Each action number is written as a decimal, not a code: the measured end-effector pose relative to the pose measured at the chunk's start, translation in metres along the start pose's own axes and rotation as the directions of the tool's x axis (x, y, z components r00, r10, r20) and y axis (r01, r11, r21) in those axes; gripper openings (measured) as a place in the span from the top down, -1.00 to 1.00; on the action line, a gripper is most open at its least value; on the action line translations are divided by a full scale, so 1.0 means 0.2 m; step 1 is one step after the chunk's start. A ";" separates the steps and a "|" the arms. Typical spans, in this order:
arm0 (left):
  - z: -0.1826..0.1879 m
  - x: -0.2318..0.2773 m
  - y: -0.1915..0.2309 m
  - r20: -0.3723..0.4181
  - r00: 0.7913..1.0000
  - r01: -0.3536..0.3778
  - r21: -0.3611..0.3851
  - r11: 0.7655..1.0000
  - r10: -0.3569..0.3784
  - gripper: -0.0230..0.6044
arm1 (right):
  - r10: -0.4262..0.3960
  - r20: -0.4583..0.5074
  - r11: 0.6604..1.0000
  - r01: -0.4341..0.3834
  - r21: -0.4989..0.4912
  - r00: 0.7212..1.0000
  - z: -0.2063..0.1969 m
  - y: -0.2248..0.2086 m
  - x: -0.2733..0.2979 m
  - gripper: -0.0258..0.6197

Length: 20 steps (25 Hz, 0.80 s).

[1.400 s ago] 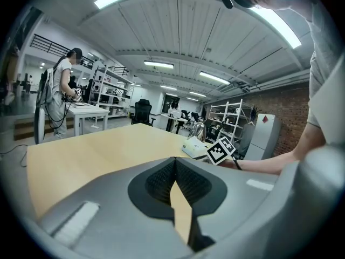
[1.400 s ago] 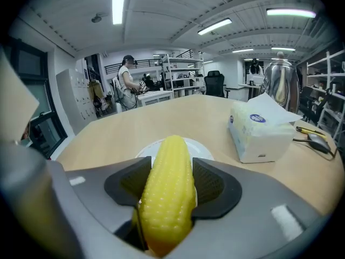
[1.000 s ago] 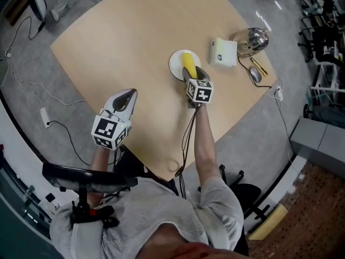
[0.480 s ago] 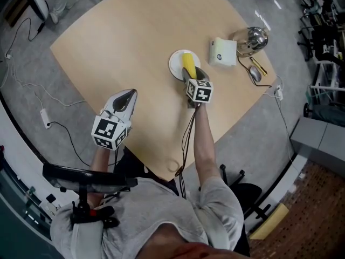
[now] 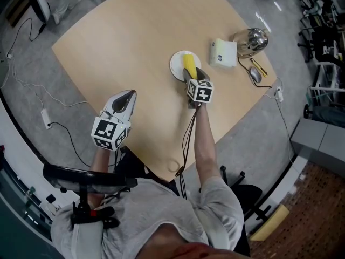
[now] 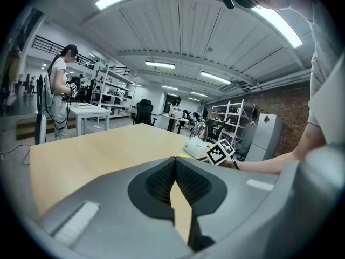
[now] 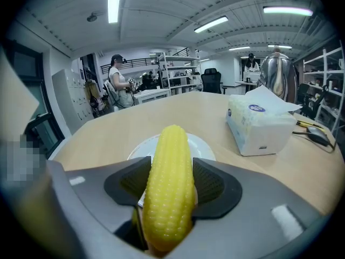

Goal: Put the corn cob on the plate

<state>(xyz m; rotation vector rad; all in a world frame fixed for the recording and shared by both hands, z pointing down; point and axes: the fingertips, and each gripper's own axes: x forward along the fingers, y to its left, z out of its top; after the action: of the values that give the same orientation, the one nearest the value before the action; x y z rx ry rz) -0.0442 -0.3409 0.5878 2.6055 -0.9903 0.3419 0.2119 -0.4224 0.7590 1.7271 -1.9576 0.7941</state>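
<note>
The yellow corn cob (image 5: 189, 65) (image 7: 168, 182) sits between the jaws of my right gripper (image 5: 190, 74) (image 7: 169, 179), which is shut on it, both pads against its sides. The cob's far end reaches over the small white plate (image 5: 176, 63) (image 7: 204, 144) near the middle of the wooden table (image 5: 124, 42); whether the cob touches the plate I cannot tell. My left gripper (image 5: 127, 95) (image 6: 175, 169) is shut and holds nothing, near the table's front left edge and far from the plate.
A white tissue box (image 5: 223, 52) (image 7: 259, 125) stands right of the plate, with a shiny metal kettle (image 5: 252, 39) (image 7: 277, 77) behind it. A computer mouse (image 5: 255, 74) and a pen lie at the table's right edge. Cables run over the floor.
</note>
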 end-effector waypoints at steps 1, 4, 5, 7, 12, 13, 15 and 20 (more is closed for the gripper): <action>0.00 0.00 0.00 0.000 1.000 0.000 0.001 1.000 0.000 0.86 | 0.000 -0.001 1.000 0.000 0.000 1.000 0.00 0.00 0.00 0.15; 0.01 0.00 0.00 0.002 1.000 0.001 0.003 1.000 -0.001 0.86 | -0.003 -0.002 1.000 0.003 -0.001 1.000 0.00 0.00 0.00 0.15; 0.01 0.00 0.00 0.003 1.000 0.000 0.003 1.000 0.000 0.86 | -0.005 -0.003 1.000 0.005 -0.002 1.000 0.00 -0.01 0.01 0.15; 0.01 0.00 0.01 0.003 1.000 -0.003 0.003 1.000 0.003 0.86 | -0.009 -0.004 1.000 0.009 -0.005 1.000 0.00 -0.01 0.01 0.15; 0.01 0.00 0.02 0.006 1.000 -0.011 0.002 1.000 0.011 0.86 | -0.018 -0.016 1.000 0.018 -0.003 1.000 0.00 -0.02 0.03 0.15; 0.01 0.00 0.03 0.007 1.000 -0.013 0.003 1.000 0.013 0.86 | -0.020 -0.019 1.000 0.020 -0.003 1.000 -0.01 -0.03 0.04 0.15; 0.01 -0.01 0.03 0.007 1.000 -0.017 0.004 1.000 0.017 0.86 | -0.029 -0.021 1.000 0.029 -0.005 0.999 -0.01 -0.03 0.05 0.14; 0.01 -0.01 0.04 0.013 1.000 -0.024 0.004 1.000 0.024 0.86 | -0.039 -0.018 0.999 0.039 -0.003 0.999 0.00 -0.06 0.06 0.09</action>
<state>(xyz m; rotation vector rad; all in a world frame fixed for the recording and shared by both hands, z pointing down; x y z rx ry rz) -0.0511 -0.3468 0.5875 2.6049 -1.0275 0.3339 0.2216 -0.4323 0.7691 1.7452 -1.9065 0.7899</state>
